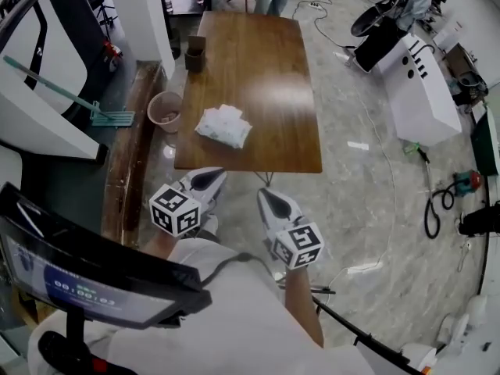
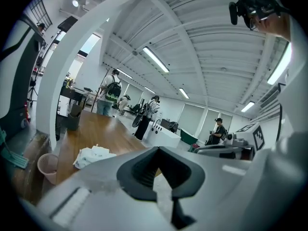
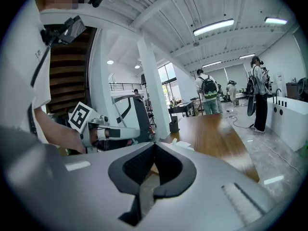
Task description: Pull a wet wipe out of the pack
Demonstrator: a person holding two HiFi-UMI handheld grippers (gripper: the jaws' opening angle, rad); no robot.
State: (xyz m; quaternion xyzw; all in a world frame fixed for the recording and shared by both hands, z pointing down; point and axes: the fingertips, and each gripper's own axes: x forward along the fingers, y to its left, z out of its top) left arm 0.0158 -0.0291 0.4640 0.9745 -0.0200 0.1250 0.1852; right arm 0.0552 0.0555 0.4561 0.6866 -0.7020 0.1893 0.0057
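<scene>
Left claw (image 1: 208, 178): clenched. In the left gripper view the two dark pads of the left claw (image 2: 157, 148) meet at the tips, and nothing sits between them.

Right claw (image 1: 266, 197): clenched. In the right gripper view the pads of the right claw (image 3: 154, 144) also meet at the tips, with nothing gripped.

Position: both claws are held side by side, apart from each other, just short of the near edge of the bench (image 1: 258, 69). Neither touches the bench. Each marker cube (image 1: 175, 210) sits behind its claw, towards the person.

Wet wipe pack (image 1: 223, 126): it lies flat on the bench, ahead of both claws and well apart from them, nearer the left claw's line than the right's. The top of the pack looks crumpled and white. The left gripper view shows the wet wipe pack (image 2: 93, 156) ahead and left of the tips; the right gripper view shows only a white edge of it (image 3: 183, 144) just past the tips.

Other items: a pink bin (image 1: 164, 110) stands on the floor ahead and left of the left claw, beside the bench. A dark container (image 1: 195, 55) stands at the far left corner of the bench, beyond the pack.
</scene>
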